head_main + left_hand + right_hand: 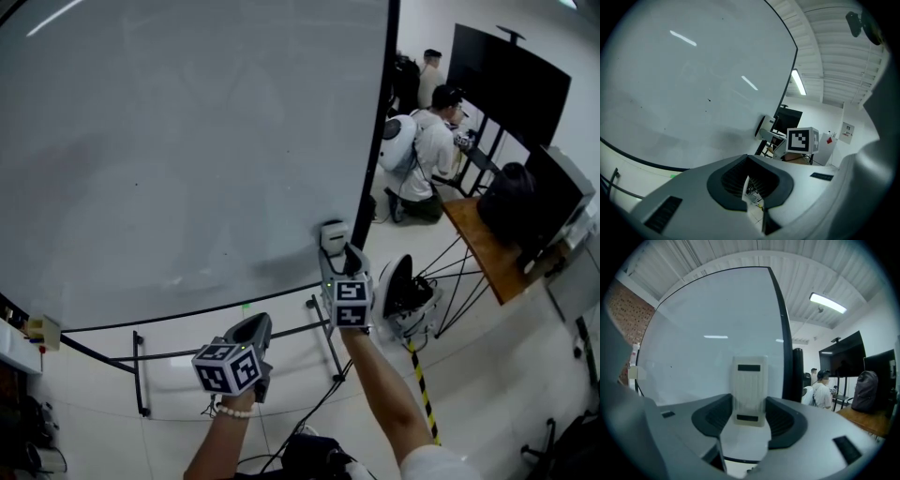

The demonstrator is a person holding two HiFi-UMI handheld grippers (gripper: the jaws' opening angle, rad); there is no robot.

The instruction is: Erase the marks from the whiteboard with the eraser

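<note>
The big whiteboard [178, 141] fills the left of the head view and looks almost clean, with only a few tiny dark specks. My right gripper [335, 253] is shut on a white eraser [333, 234], which is held against the board's lower right corner beside the black frame edge. In the right gripper view the ribbed eraser [750, 385] stands upright between the jaws of the right gripper [749, 416], in front of the whiteboard [703, 348]. My left gripper [251, 328] hangs lower, below the board's bottom edge. In the left gripper view the left gripper [752, 185] is shut with nothing in it.
The board's black stand bars [141, 375] run below it. To the right are a wooden table [483, 253] with a dark backpack [511, 202], black screens [506, 80], a seated person [427, 150], and yellow-black tape [422, 389] on the floor.
</note>
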